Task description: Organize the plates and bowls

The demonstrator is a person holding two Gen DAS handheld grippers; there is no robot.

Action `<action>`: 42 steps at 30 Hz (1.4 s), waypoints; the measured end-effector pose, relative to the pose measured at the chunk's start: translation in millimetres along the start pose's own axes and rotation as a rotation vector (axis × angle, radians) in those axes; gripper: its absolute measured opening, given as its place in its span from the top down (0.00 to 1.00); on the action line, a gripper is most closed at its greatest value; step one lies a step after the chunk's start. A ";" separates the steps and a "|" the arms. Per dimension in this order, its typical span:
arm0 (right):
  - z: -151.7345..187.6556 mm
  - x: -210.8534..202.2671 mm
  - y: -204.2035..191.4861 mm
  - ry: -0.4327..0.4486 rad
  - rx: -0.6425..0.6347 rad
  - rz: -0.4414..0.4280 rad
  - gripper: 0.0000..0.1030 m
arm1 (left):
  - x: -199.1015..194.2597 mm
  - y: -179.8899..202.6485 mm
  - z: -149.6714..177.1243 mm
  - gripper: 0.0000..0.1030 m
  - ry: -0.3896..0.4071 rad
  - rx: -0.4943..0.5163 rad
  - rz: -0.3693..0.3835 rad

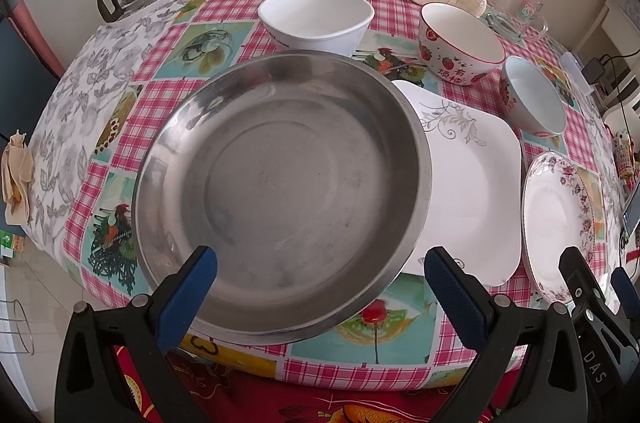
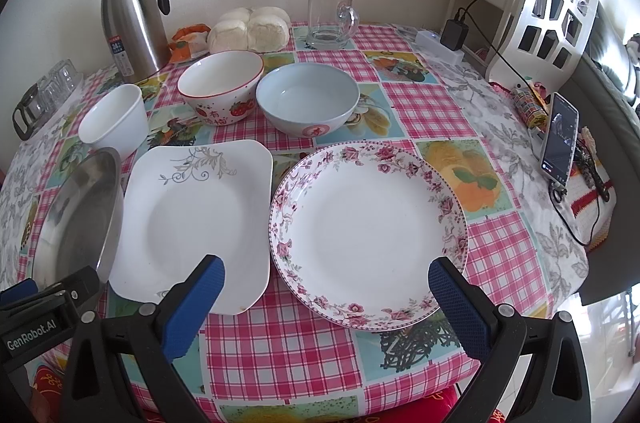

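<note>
Left wrist view: the left gripper (image 1: 320, 281) is hovering with jaws spread wide, gripping nothing, over the steel pan (image 1: 280, 191), which is overlapping the square plate (image 2: 192, 219). Right of that plate, the right gripper (image 2: 326, 289) is gaping equally empty above the floral plate (image 2: 368, 235).

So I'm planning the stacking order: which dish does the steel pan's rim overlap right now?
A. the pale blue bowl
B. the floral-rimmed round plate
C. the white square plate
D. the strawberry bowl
C: the steel pan covers the left edge of the white square plate, while the floral-rimmed round plate and both bowls stand apart from the pan.
</note>
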State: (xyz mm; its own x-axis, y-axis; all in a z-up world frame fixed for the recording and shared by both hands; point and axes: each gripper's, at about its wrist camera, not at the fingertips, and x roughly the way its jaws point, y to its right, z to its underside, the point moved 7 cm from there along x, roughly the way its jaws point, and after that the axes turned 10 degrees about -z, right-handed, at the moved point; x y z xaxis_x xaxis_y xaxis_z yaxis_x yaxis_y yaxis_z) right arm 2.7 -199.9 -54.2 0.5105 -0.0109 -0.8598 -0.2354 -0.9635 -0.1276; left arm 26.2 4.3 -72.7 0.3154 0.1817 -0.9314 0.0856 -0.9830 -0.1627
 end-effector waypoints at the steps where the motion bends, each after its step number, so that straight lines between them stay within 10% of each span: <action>1: 0.3 0.1 -0.2 -0.001 0.000 0.000 0.00 | 0.4 -0.8 -1.1 0.00 0.020 -0.001 -0.010; 22: 1.9 5.1 -5.9 -0.013 -0.002 -0.006 0.00 | 4.5 -11.1 -5.0 0.00 0.004 -0.022 -0.016; 42: -9.0 23.6 -92.8 0.007 -0.039 -0.254 0.00 | 46.0 -134.4 -26.5 0.00 -0.021 -0.451 0.100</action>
State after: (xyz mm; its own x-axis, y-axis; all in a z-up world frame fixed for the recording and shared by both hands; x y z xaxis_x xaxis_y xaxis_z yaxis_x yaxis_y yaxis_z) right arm 44.0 -113.1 -58.2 0.5551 0.2311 -0.7990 -0.0669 -0.9451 -0.3199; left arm 54.3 145.5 -85.1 0.3239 0.0809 -0.9426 0.4601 -0.8840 0.0822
